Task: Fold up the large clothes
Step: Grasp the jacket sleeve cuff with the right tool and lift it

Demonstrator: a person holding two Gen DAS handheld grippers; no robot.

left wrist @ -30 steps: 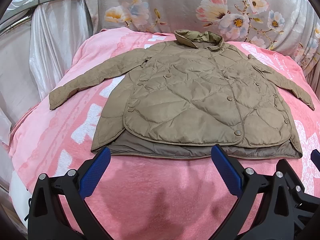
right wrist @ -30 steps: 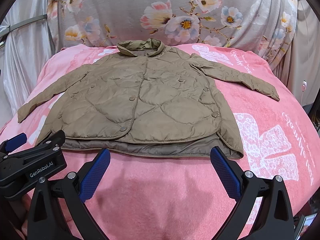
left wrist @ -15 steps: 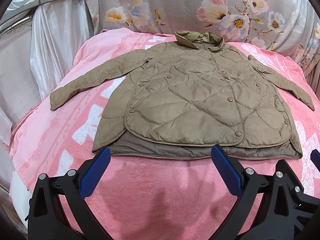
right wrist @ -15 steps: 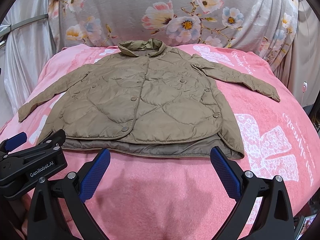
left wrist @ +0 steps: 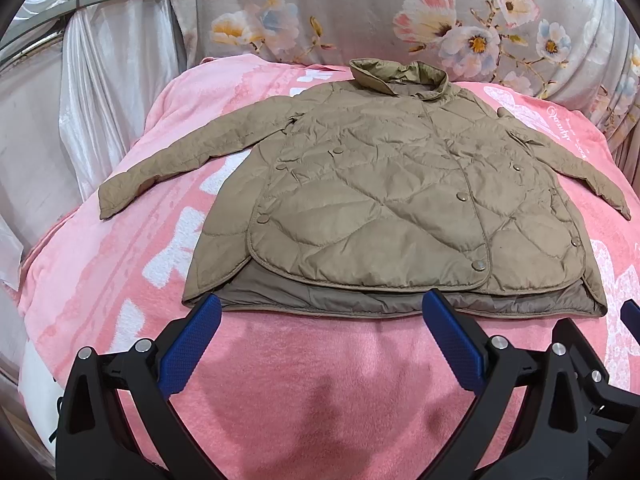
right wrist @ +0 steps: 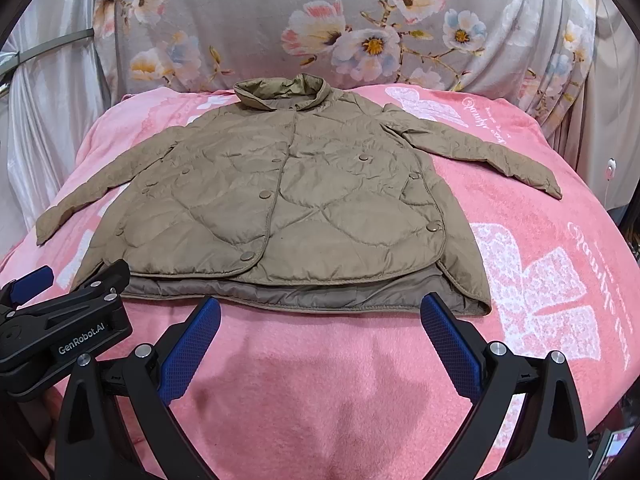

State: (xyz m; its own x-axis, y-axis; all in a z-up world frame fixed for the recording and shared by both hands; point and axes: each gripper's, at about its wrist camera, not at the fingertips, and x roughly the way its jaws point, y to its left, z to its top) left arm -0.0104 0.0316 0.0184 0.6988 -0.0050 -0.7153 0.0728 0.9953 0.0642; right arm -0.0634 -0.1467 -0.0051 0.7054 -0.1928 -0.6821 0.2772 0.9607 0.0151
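Almost nothing has changed: my left gripper (left wrist: 320, 308) and right gripper (right wrist: 320, 308) still hover spread wide and empty just short of the jacket (left wrist: 392, 196), flat on the pink blanket (left wrist: 312, 380), folding unstarted.

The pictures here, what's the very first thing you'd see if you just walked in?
A big tan quilted jacket lies spread flat, front up, in the middle of a bright pink fleece blanket, sleeves out to both sides. Behind it hangs a grey cloth with large flowers. Up close, the left gripper and right gripper stand wide open, near the hem.
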